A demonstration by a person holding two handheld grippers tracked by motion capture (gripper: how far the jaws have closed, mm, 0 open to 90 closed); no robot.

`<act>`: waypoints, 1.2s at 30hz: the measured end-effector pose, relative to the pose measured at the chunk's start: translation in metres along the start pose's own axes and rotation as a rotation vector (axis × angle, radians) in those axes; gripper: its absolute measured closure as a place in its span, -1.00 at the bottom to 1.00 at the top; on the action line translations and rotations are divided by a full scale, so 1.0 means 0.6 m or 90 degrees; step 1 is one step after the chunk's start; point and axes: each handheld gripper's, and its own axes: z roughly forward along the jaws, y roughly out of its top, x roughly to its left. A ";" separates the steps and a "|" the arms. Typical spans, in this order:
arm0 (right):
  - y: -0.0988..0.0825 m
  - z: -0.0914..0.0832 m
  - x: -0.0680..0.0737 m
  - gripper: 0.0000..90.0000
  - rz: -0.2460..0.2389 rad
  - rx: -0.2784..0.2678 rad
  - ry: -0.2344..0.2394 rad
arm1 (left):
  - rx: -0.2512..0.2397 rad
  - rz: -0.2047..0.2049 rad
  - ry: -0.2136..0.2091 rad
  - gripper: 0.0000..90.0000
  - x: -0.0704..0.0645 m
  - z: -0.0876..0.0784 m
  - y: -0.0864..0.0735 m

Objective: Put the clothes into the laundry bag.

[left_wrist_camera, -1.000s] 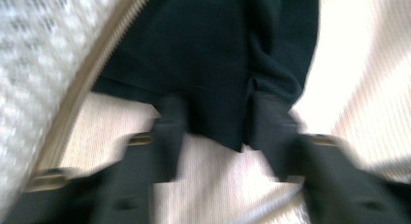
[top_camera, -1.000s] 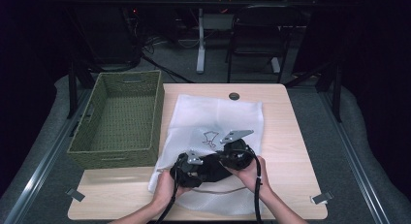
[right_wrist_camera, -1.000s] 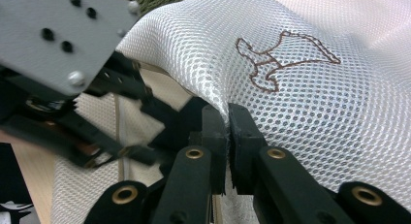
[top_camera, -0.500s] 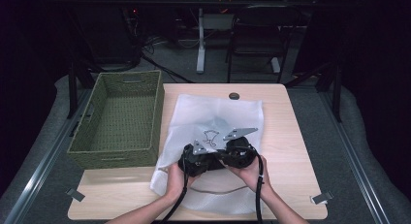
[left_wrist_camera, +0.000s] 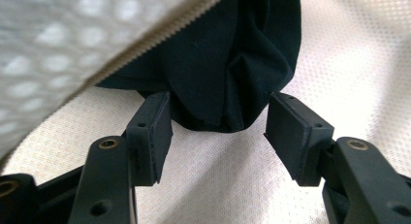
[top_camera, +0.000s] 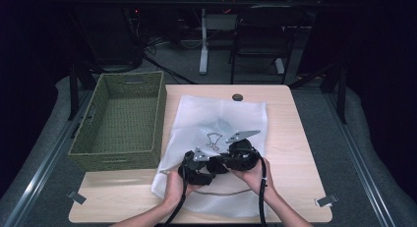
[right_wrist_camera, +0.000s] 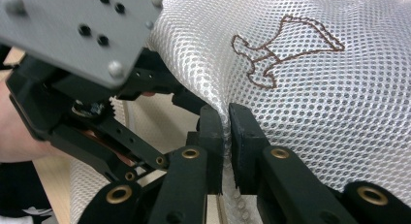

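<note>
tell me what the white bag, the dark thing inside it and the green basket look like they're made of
White bag: likely synthetic mesh, matte, with regular small holes, a brown stitched outline and a toothed zip edge. Dark cloth: soft, matte, navy or black fabric, judging by its folds. Green basket: woven fibre or wicker, going by the ribbed weave.

light: table lit, surroundings dark | focus: near mesh blurred | glare: mild

There is one table (top_camera: 295, 138) carrying one green woven basket (top_camera: 123, 120), one white mesh bag (top_camera: 221, 119) and one small dark round disc (top_camera: 238, 97). One dark cloth (left_wrist_camera: 228, 59) sits inside the bag. Two tools work there, a left tool (top_camera: 202, 160) and a right tool (top_camera: 236, 147), held by two hands.
</note>
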 end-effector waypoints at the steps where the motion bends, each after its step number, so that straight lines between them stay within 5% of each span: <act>1: 0.000 0.000 0.000 0.89 0.001 0.000 0.000 | 0.002 0.002 0.006 0.03 -0.001 0.003 0.000; 8: 0.002 0.001 0.005 0.91 -0.008 0.006 -0.003 | -0.019 0.001 0.012 0.87 -0.005 0.024 0.005; 17: 0.006 -0.014 0.003 0.92 0.025 -0.016 0.016 | -0.083 -0.044 0.013 0.90 0.005 0.035 0.038; 20: 0.001 -0.012 -0.004 0.92 0.031 -0.012 0.017 | -0.070 -0.051 -0.016 0.70 0.006 0.031 0.035; 25: 0.000 -0.011 -0.007 0.92 0.034 -0.007 0.025 | -0.025 -0.026 -0.055 0.09 0.013 0.009 0.025; 30: 0.000 -0.010 -0.005 0.91 0.032 -0.003 0.023 | 0.021 -0.012 -0.080 -0.13 0.015 -0.019 0.010; 36: -0.002 -0.007 -0.007 0.91 0.029 0.009 0.023 | 0.035 0.002 -0.110 -0.32 0.021 -0.071 -0.010</act>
